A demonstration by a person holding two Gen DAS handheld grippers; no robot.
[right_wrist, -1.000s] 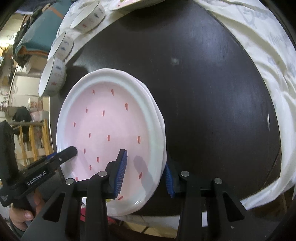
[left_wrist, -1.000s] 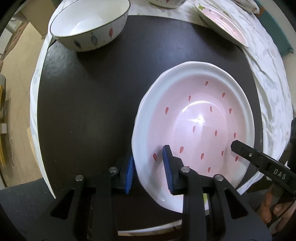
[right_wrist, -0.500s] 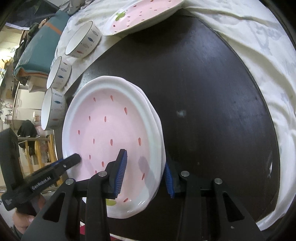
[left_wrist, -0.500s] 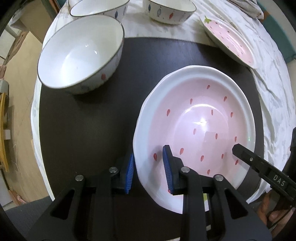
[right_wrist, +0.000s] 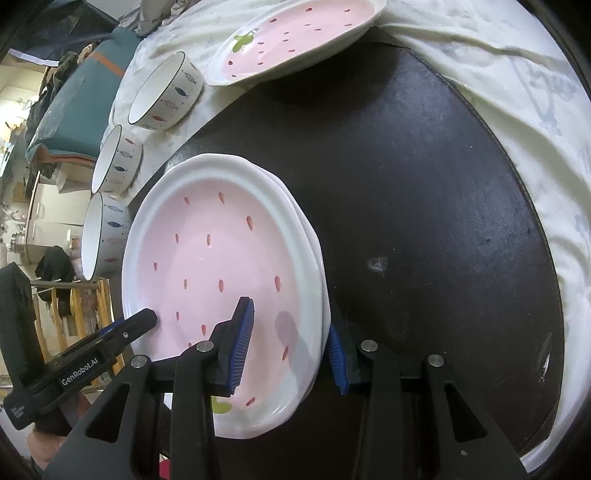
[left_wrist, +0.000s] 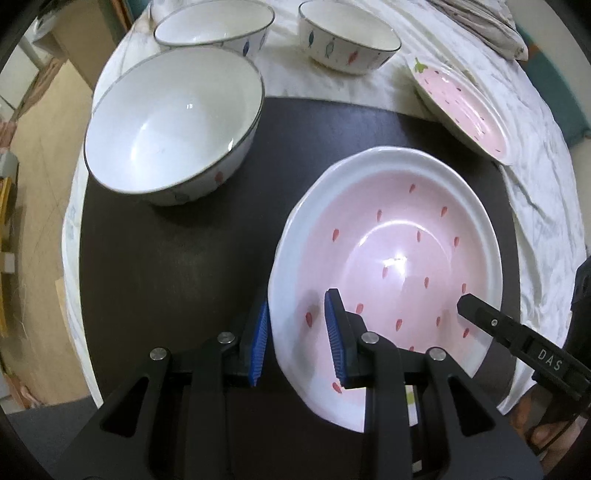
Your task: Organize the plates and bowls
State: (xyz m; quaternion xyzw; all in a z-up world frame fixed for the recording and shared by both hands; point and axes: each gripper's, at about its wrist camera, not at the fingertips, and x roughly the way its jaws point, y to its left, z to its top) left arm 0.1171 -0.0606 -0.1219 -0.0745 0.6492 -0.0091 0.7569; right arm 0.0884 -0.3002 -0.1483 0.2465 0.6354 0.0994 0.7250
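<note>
A pink strawberry plate (left_wrist: pixel 399 251) with a white rim, stacked on another like it, is held over the dark round table (left_wrist: pixel 177 266). My left gripper (left_wrist: pixel 297 341) straddles its left rim, jaws closed on the edge. My right gripper (right_wrist: pixel 290 349) straddles the opposite rim of the plate stack (right_wrist: pixel 221 258), jaws closed on it. A large white bowl (left_wrist: pixel 173 125) sits at the table's far left. Another pink strawberry plate (left_wrist: pixel 461 107) rests on the white cloth at the far right.
Two smaller fish-pattern bowls (left_wrist: pixel 347 35) (left_wrist: pixel 214 29) stand on the white cloth (left_wrist: pixel 535 177) beyond the table. In the right wrist view three bowls line the left (right_wrist: pixel 166 92) and the spare plate (right_wrist: pixel 295 37) lies at the top. Dark tabletop (right_wrist: pixel 424 221) spreads right.
Both grippers have pulled back and up with the plate stack; more of the bowls and the far plate have come into view. The grips are unchanged.
</note>
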